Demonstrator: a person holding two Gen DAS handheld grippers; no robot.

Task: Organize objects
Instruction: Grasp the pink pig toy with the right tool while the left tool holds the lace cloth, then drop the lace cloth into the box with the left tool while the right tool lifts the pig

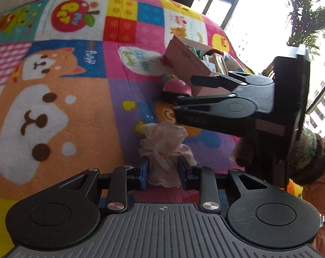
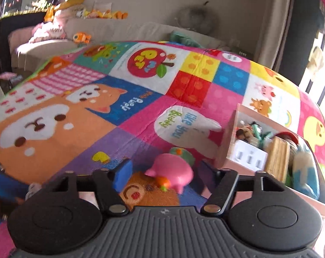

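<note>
Two grippers: working over the play mat (image 1: pixel 80 111)
Left gripper (image 1: pixel 163 169): pinching the lace scrunchie (image 1: pixel 164 148) narrowly
Right gripper (image 2: pixel 164 174): half-wide, straddling the pink pig toy (image 2: pixel 173 171), not yet gripping
Next, likely: closing, carrying both into the pink box (image 2: pixel 227 142)

In the left wrist view the left hand-held gripper (image 1: pixel 163 169) hides the lower end of the lace bundle (image 1: pixel 164 148) between its blue pads. Beyond it and to its right, the right hand-held gripper (image 1: pixel 184 92) covers most of the pink toy (image 1: pixel 176 86) and one corner of the pink box (image 1: pixel 190 62); the box's contents are too small to name. A person's hair (image 1: pixel 306 157) is cut off at the right edge.

In the right wrist view the pink toy (image 2: pixel 172 172) is smeared by motion. The right finger (image 2: pixel 207 167) is a dark blur. The pink box (image 2: pixel 229 142) runs out of frame to the right.
</note>
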